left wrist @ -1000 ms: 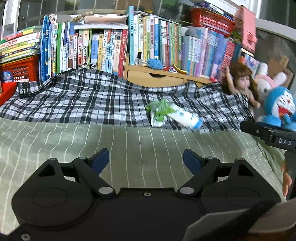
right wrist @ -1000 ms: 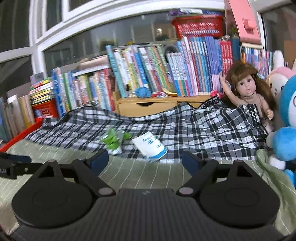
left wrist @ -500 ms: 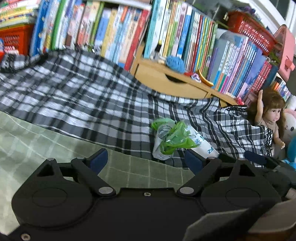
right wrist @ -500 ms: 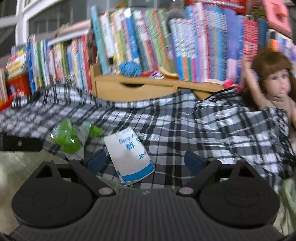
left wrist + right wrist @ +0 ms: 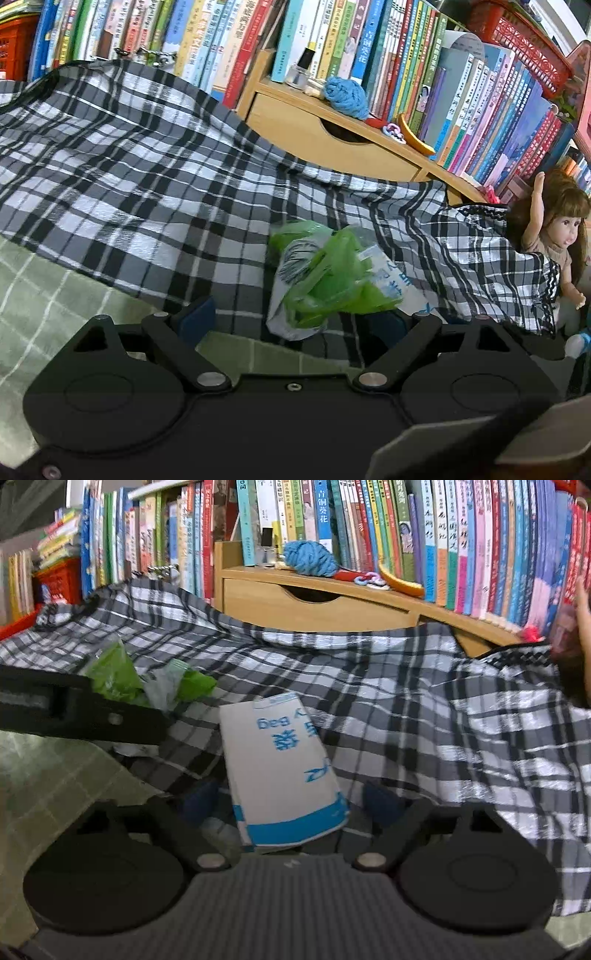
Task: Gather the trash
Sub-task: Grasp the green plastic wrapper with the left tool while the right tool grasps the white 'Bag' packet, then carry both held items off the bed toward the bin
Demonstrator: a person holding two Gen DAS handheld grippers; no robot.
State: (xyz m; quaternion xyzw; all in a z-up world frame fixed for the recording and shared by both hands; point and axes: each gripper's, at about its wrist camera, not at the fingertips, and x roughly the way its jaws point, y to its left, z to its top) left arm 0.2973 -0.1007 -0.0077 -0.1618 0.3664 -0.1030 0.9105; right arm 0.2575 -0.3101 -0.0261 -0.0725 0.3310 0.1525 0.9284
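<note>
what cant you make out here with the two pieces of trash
- White paper bag: in the left wrist view mostly hidden behind the green plastic bag.
- Green plastic bag: in the right wrist view its lower part is covered by the left gripper's fingers.
- Right gripper: its fingers are dark and blurred, so contact with the paper bag is unclear.

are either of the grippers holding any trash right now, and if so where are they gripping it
Nothing is held. The left gripper straddles the green plastic bag, the right gripper the white paper bag; its jaws have just been closing.
</note>
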